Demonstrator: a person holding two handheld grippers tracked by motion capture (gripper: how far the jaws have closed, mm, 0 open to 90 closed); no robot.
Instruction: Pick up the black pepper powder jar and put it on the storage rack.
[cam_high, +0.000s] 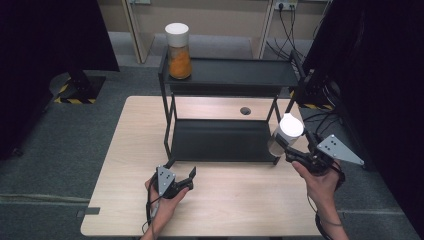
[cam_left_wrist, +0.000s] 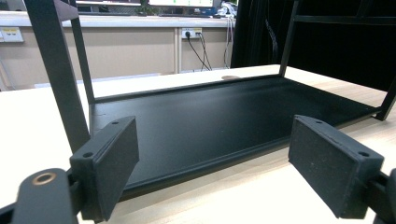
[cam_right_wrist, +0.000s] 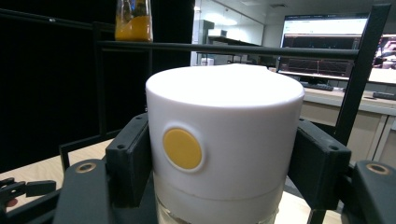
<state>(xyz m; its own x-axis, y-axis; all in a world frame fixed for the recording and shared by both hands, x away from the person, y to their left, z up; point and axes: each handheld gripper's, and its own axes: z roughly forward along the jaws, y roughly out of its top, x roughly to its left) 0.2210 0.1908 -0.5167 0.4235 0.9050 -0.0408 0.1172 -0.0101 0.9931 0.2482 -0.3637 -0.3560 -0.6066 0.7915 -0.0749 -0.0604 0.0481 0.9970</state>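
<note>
The black rack (cam_high: 227, 110) stood mid-tabletop (cam_high: 125, 165), one orange-filled jar (cam_high: 178, 50) already up top. The right tool (cam_high: 292, 150) pinched a white-lidded jar (cam_high: 286, 134) beside the lower shelf, probably for shelving. The left tool (cam_high: 181, 176) waited, spread and empty.

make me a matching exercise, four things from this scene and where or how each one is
Things:
1. orange jar
2. white-lidded jar
3. left gripper
4. rack

Places or states:
a. open, nothing between the jaws
b. on the rack's top shelf, left end
c. stands on the table, lower shelf bare
d. clamped in the right gripper

Pairs: 1-b, 2-d, 3-a, 4-c
</note>
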